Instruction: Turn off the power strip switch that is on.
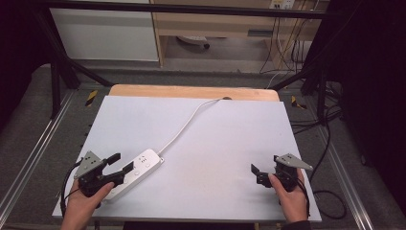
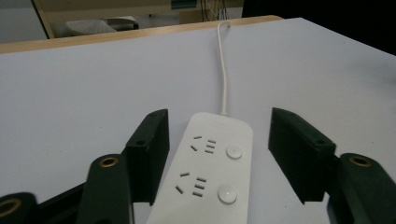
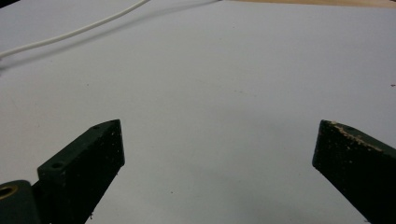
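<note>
Near the table's front-left corner lies the strip, between our left tongs — part-open, not touching — so we centre and close evenly; right tongs wide open, empty.

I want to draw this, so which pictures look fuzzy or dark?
High view: soft and grainy, black at both sides. Left gripper view: the power strip is fairly sharp, the jaws beside it blurred. Right gripper view: the near jaws are fuzzy, the white table evenly lit.
</note>
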Demonstrator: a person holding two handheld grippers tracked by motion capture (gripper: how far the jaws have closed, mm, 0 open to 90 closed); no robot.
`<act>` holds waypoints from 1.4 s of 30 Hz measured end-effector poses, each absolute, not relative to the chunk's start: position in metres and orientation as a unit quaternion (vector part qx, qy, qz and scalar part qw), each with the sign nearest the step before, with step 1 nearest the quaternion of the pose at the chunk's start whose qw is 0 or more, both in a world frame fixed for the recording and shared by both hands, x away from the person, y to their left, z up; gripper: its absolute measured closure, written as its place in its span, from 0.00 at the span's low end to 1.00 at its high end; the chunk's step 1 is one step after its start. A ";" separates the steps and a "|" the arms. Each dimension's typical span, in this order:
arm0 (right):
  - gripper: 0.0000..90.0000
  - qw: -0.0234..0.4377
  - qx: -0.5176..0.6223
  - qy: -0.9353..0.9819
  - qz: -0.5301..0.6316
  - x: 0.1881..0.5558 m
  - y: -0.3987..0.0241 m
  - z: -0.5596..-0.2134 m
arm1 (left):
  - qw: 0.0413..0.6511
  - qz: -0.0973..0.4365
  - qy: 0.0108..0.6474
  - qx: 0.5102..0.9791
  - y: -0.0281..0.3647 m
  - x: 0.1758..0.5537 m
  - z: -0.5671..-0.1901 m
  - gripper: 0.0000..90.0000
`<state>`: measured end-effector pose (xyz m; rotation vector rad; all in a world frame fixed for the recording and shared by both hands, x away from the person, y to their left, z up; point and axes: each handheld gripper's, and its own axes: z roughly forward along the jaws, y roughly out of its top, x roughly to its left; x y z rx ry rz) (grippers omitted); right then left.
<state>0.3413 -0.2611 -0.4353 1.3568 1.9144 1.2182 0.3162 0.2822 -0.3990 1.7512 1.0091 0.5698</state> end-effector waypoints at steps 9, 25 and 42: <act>0.03 0.246 0.497 0.703 0.445 0.341 -0.261 -0.436 | 0.482 0.230 0.420 0.734 0.279 0.319 -0.401 0.66; 0.03 0.244 0.496 0.704 0.446 0.342 -0.260 -0.435 | 0.466 0.193 0.425 0.752 0.287 0.325 -0.407 1.00; 0.03 0.239 0.488 0.718 0.435 0.342 -0.254 -0.437 | 0.434 0.173 0.422 0.777 0.285 0.326 -0.411 1.00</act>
